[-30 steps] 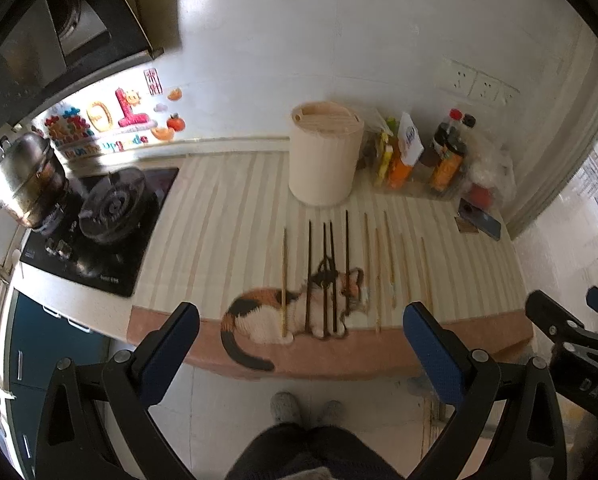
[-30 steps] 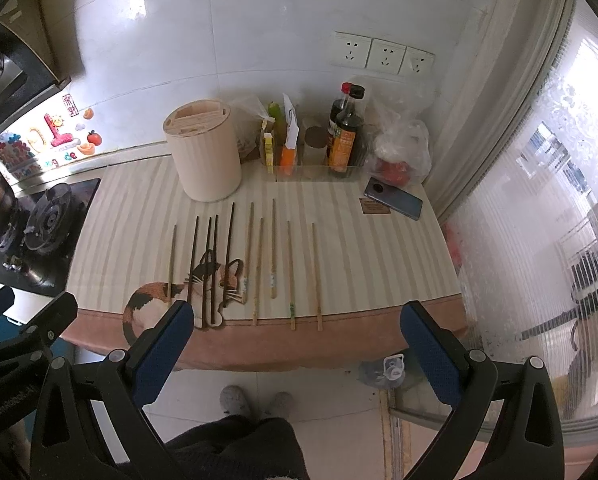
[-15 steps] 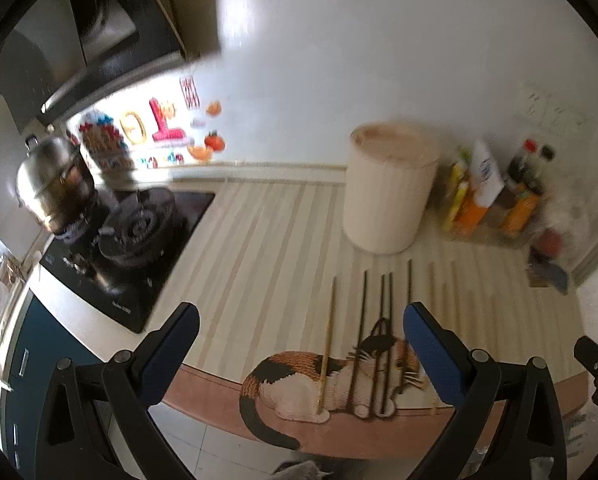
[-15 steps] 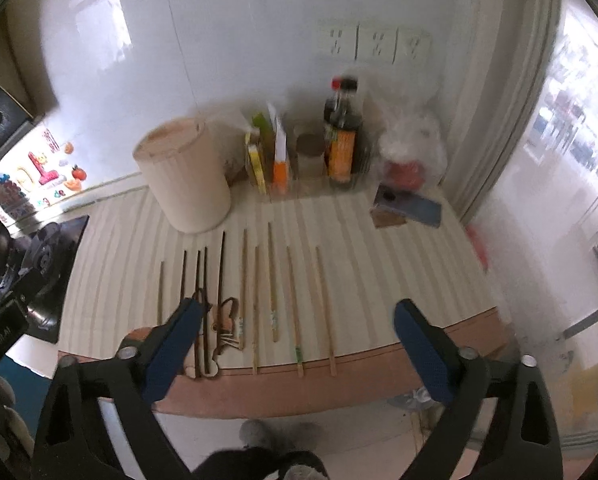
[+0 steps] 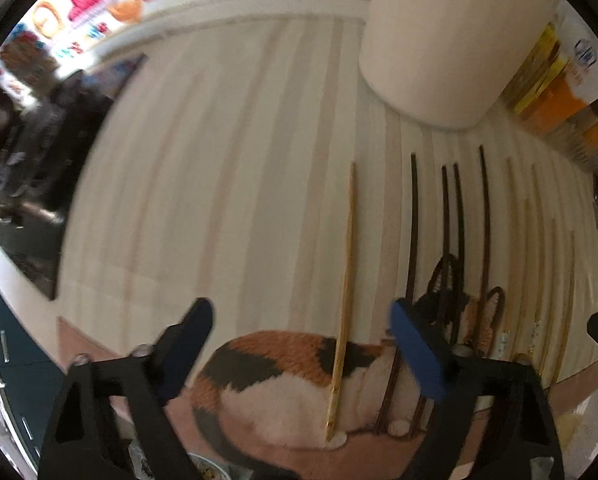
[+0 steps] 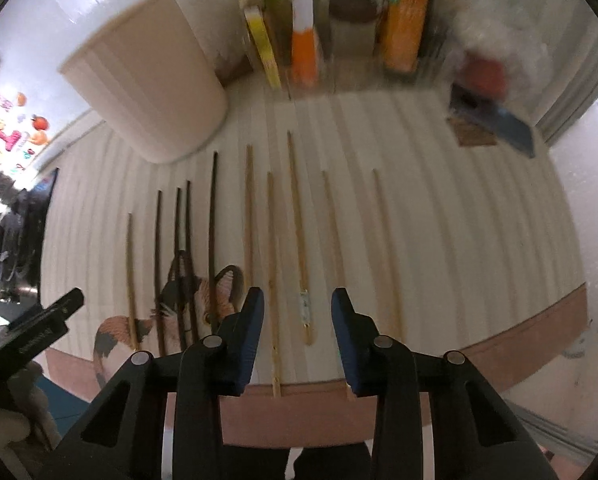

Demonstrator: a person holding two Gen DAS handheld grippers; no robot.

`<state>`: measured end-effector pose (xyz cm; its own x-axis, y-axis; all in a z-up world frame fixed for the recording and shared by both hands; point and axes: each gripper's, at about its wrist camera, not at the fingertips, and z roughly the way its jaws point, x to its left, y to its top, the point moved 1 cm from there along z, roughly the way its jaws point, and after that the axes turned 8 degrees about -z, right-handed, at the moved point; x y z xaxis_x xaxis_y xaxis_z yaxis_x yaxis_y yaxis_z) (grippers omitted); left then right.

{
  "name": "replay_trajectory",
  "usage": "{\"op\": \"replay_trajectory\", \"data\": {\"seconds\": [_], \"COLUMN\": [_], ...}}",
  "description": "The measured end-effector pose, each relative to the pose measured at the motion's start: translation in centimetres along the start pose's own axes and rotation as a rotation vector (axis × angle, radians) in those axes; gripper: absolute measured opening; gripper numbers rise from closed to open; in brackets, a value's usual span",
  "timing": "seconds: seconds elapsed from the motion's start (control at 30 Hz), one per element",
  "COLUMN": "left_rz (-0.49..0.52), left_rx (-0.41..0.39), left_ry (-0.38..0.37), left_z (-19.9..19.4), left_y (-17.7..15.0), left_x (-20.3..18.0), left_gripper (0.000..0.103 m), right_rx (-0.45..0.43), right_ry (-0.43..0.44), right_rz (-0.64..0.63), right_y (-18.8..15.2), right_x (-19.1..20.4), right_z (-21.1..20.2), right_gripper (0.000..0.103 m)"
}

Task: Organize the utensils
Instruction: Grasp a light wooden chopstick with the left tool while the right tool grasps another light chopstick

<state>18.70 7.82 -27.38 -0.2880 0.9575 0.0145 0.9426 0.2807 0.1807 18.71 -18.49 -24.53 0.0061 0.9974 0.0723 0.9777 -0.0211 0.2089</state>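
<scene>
I see ten chopsticks laid singly in a rough row on the striped mat, all running from the mat's near edge toward the back wall. The leftmost is a pale bamboo chopstick (image 5: pixel 345 300), its near end lying over the printed cat. Next come four dark chopsticks (image 6: pixel 187 256), the middle two close together, the fourth reaching further back. To their right lie five light wooden chopsticks (image 6: pixel 299 236), staggered in depth; one carries a small pale band near its near end. Behind the row stands an upright cream cylindrical holder (image 6: pixel 151 84).
</scene>
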Motion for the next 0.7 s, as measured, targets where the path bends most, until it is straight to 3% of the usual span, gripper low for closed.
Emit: {"op": "replay_trajectory", "data": {"seconds": [0.2, 0.33, 0.4, 0.57, 0.7], "left_rz": [0.025, 0.044, 0.069, 0.102, 0.089], "left_rx": [0.088, 0.127, 0.099, 0.073, 0.075], "left_ry": [-0.032, -0.046, -0.034, -0.044, -0.056], "left_z": [3.3, 4.5, 4.3, 3.7, 3.4], "left_y": [0.2, -0.2, -0.2, 0.0, 0.1], "left_x": [-0.7, -0.9, -1.2, -1.7, -1.1], "left_gripper": [0.076, 0.058, 0.055, 0.008, 0.005], "right_rx": [0.105, 0.149, 0.164, 0.194, 0.245], "right_ry": [-0.02, -0.037, -0.047, -0.072, -0.114], "right_rz": [0.02, 0.02, 0.016, -0.008, -0.034], "right_y": [2.0, 2.9, 3.6, 5.3, 6.2], "right_x": [0.8, 0.8, 0.9, 1.2, 1.4], "right_z": [4.4, 6.2, 7.0, 9.3, 11.5], "right_gripper": [0.037, 0.037, 0.037, 0.037, 0.032]}}
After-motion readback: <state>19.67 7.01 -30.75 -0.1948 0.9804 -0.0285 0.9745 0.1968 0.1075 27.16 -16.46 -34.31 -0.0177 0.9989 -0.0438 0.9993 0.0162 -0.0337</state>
